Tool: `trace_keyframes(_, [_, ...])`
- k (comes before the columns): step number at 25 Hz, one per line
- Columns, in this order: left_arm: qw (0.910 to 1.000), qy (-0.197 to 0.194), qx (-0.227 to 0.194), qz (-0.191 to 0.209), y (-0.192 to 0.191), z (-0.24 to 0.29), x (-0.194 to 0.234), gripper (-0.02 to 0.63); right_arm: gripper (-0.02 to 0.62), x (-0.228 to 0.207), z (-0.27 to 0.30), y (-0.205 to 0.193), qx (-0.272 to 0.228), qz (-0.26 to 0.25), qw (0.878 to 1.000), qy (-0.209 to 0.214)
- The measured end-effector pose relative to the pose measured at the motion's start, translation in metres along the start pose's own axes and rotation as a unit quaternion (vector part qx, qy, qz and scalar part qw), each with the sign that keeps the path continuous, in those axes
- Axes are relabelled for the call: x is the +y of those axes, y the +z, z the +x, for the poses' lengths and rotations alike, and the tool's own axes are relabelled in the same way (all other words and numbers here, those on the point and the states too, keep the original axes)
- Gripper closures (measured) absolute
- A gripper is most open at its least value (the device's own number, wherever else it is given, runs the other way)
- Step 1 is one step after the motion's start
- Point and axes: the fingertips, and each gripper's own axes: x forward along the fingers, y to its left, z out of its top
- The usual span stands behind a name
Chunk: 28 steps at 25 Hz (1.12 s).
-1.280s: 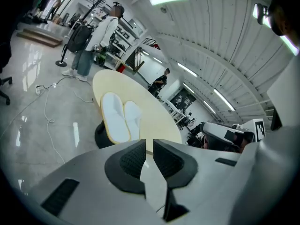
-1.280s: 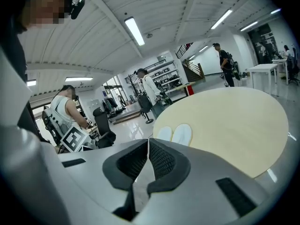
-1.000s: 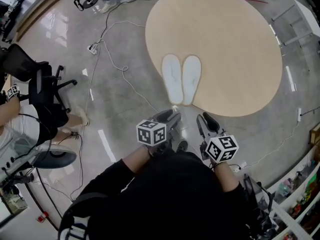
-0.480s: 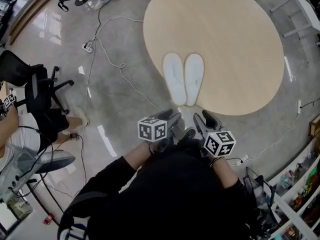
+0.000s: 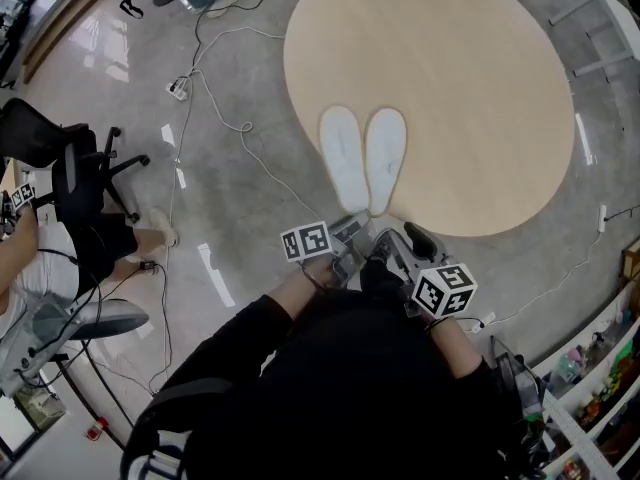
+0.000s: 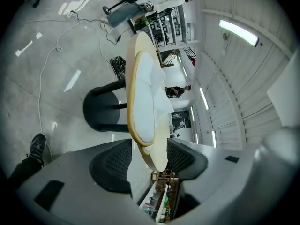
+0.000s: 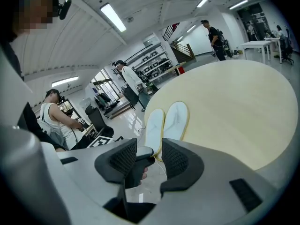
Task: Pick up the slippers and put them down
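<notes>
Two white slippers lie side by side at the near edge of the round beige table (image 5: 470,88): the left slipper (image 5: 342,158) and the right slipper (image 5: 386,156). My left gripper (image 5: 352,236) is rolled on its side just below their heels. Its jaws have just been opening and stand open. In the left gripper view the table's rim and the heel of a slipper (image 6: 143,97) show between the jaws of the left gripper (image 6: 149,159), untouched by the pads. My right gripper (image 7: 150,158) has also just been opening and stands open, short of both slippers (image 7: 165,122), holding nothing.
Cables (image 5: 240,128) trail over the grey floor left of the table. A black office chair (image 5: 85,183) and a seated person (image 5: 20,258) are at far left. Shelves (image 5: 600,388) stand at lower right. The table's black pedestal (image 6: 101,109) is underneath. Other people stand beyond.
The left gripper has rolled onto its side and dropped toward the table's edge below the slippers' heels. Both grippers now sit closer together. The slippers have not moved.
</notes>
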Motion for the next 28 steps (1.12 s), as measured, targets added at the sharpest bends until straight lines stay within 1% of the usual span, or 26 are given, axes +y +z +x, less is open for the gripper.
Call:
trace_keyframes(2, [0.9999, -0.006, -0.009, -0.01, -0.003, 0.006, 0.002, 0.382, 0.434, -0.007, -0.005, 0.001, 0.001, 0.002, 1.0, 0.0])
trace_keyframes(6, [0.9986, -0.015, -0.039, -0.032, 0.0, 0.009, 0.006, 0.382, 0.434, -0.019, -0.011, -0.006, 0.009, 0.01, 1.0, -0.001])
trace_keyframes(9, [0.9979, -0.017, -0.048, -0.04, 0.006, 0.012, 0.01, 0.385, 0.434, -0.024, -0.01, -0.009, 0.012, 0.013, 1.0, 0.003])
trace_keyframes(10, [0.9978, -0.017, -0.05, -0.041, 0.007, 0.014, 0.01, 0.4, 0.434, -0.026, -0.009, -0.009, 0.013, 0.013, 1.0, 0.006])
trace_keyframes(12, [0.9976, -0.016, -0.054, -0.04, 0.01, 0.016, 0.009, 0.492, 0.434, -0.027, -0.009, -0.011, 0.016, 0.015, 1.0, 0.011])
trace_keyframes(15, [0.9973, -0.019, -0.058, -0.041, 0.014, 0.016, 0.005, 0.515, 0.434, -0.025, -0.008, -0.015, 0.019, 0.021, 0.999, 0.018])
trace_keyframes(18, [0.9966, -0.033, -0.062, -0.044, 0.02, 0.012, -0.003, 0.528, 0.434, -0.026, -0.008, -0.01, 0.014, 0.02, 1.0, 0.015])
trace_keyframes(22, [0.9962, -0.049, -0.061, -0.036, 0.024, 0.005, -0.018, 0.535, 0.434, -0.03, -0.015, 0.004, -0.006, -0.002, 1.0, -0.005])
trace_keyframes(26, [0.9959, -0.074, -0.049, -0.019, 0.028, -0.001, -0.044, 0.537, 0.434, -0.032, -0.022, 0.025, -0.032, -0.048, 0.998, -0.035])
trace_keyframes(28, [0.9958, -0.083, -0.04, -0.004, 0.027, -0.004, -0.055, 0.538, 0.436, -0.032, -0.027, 0.036, -0.046, -0.069, 0.995, -0.046])
